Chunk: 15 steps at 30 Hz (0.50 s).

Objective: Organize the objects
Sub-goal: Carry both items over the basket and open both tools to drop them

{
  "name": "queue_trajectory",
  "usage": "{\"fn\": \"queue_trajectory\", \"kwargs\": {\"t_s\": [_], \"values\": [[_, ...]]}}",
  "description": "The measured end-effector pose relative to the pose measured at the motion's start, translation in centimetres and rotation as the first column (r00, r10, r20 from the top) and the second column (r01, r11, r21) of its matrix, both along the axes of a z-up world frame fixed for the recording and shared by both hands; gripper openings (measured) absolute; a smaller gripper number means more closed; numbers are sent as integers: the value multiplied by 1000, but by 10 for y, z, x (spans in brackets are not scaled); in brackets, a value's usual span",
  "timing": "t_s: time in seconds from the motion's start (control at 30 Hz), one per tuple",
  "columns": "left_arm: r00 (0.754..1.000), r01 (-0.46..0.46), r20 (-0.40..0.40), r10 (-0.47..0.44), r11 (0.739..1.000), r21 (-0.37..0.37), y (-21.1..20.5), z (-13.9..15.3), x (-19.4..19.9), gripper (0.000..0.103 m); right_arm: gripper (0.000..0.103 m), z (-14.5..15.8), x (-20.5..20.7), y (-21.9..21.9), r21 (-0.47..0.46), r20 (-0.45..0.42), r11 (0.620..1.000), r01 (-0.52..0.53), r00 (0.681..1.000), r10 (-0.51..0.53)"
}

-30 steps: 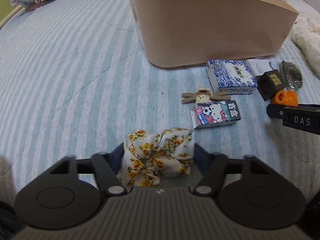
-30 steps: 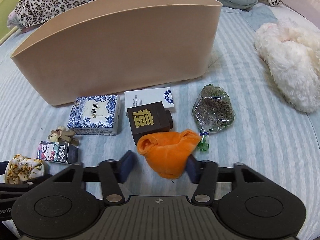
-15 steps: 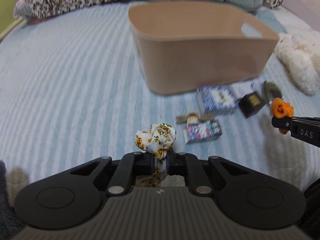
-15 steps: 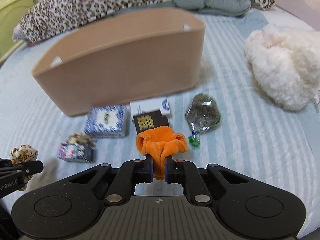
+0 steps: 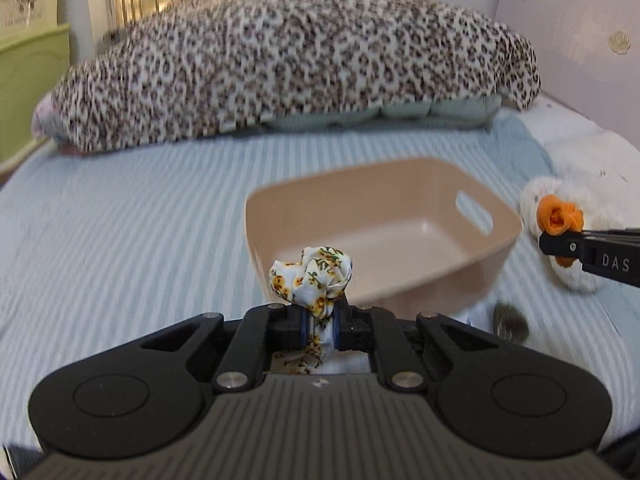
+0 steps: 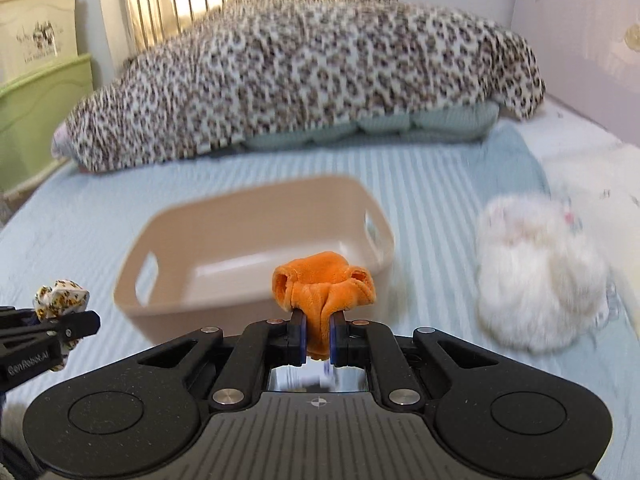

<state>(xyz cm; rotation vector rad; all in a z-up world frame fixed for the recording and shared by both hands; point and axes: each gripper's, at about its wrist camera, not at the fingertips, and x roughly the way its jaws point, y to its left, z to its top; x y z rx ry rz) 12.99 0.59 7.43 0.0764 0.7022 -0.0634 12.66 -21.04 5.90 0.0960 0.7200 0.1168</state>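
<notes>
My left gripper (image 5: pixel 320 326) is shut on a white floral scrunchie (image 5: pixel 314 276) and holds it in the air in front of the beige plastic bin (image 5: pixel 384 236). My right gripper (image 6: pixel 318 340) is shut on an orange plush scrunchie (image 6: pixel 322 286), also raised before the bin (image 6: pixel 248 248). The bin's inside looks empty. Each gripper shows at the edge of the other's view: the orange scrunchie (image 5: pixel 558 218) at right, the floral one (image 6: pixel 60 296) at left.
The bin sits on a blue striped bedsheet (image 5: pixel 120 240). A leopard-print blanket (image 5: pixel 280 64) lies behind it. A white fluffy toy (image 6: pixel 536 272) lies right of the bin. A dark packet (image 5: pixel 510 320) peeks out below the bin.
Both grippers closed on their scrunchies and lifted them off the bed. The views tilted up; the small boxes on the bed dropped out of sight.
</notes>
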Motion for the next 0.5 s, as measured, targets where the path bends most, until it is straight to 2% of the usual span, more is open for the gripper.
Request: {"fn": "queue_trajectory", "kwargs": {"t_s": [0.1, 0.23, 0.4, 0.5], "values": [[1000, -7, 17, 6, 1000, 13, -6, 0, 23, 13, 10, 17, 18, 3, -22, 47, 1000, -2, 999, 3], [999, -20, 38, 18, 998, 55, -14, -13, 49, 13, 10, 20, 49, 7, -32, 54, 999, -5, 999, 6], [998, -37, -42, 40, 998, 60, -22, -42, 93, 13, 10, 12, 87, 16, -71, 26, 997, -16, 999, 18], [994, -54, -89, 62, 995, 84, -26, -61, 118, 13, 10, -4, 109, 22, -77, -22, 997, -27, 999, 25]]}}
